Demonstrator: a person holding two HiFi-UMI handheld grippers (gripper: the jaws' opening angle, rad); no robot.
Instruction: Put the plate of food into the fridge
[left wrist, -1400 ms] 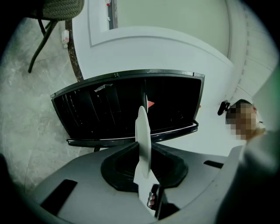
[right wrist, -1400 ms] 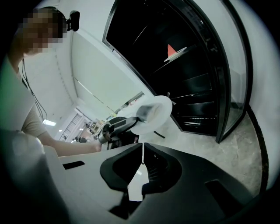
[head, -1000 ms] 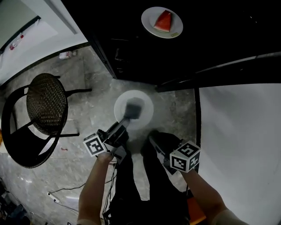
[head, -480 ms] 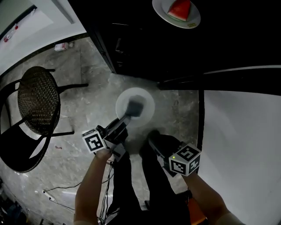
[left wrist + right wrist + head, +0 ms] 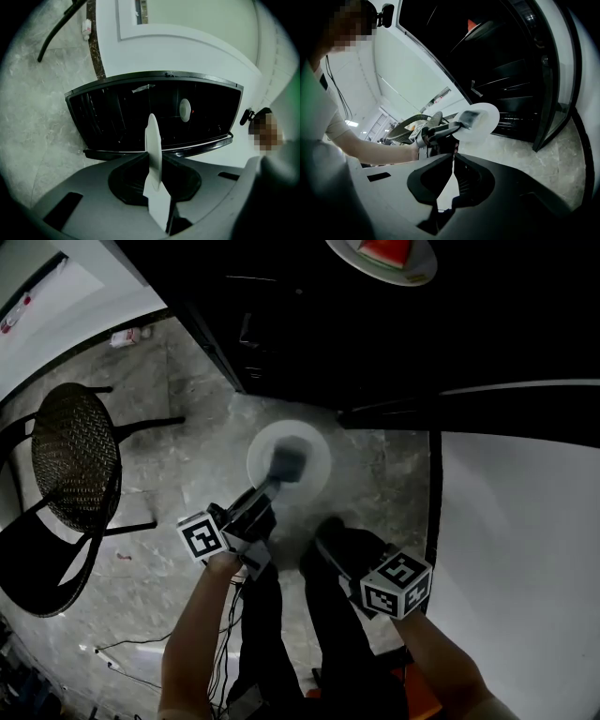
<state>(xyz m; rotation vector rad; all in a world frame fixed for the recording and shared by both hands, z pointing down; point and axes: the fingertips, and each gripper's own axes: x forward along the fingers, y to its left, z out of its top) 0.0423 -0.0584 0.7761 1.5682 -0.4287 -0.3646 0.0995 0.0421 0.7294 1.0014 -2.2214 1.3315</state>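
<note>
left gripper [image 5: 286, 465] is clamped on the rim of a white plate [image 5: 314, 479]. the plate is held flat in the air over the grey marble floor [image 5: 178, 427], just in front of the black fridge [image 5: 309, 343]. only the gripper tip shows on it in the head view. in the left gripper view the plate [image 5: 152, 129] stands edge-on between the jaws of the left gripper [image 5: 155, 161], both jaws pressed on it, and the fridge front [image 5: 117, 117] is ahead.

right gripper [image 5: 328, 532] is lower right of the plate, apart from it and pointing down toward the floor. its marker cube [image 5: 396, 585] is near the person's right wrist. in the right gripper view the jaws of the right gripper [image 5: 453, 164] are together with nothing between them. that view also shows the left gripper [image 5: 440, 131] gripping the plate [image 5: 485, 123].

plate of food [image 5: 384, 254], a white plate with a red watermelon slice, sits on a dark surface of the fridge at the top edge of the head view, well apart from both grippers. can't tell if that surface is a shelf or the top. it shows as a small white oval [image 5: 185, 110] in the left gripper view.

black wicker chair [image 5: 75, 460] stands on the floor at left, with cables [image 5: 122, 648] near the person's feet. white panel [image 5: 516, 549] fills the right side.
</note>
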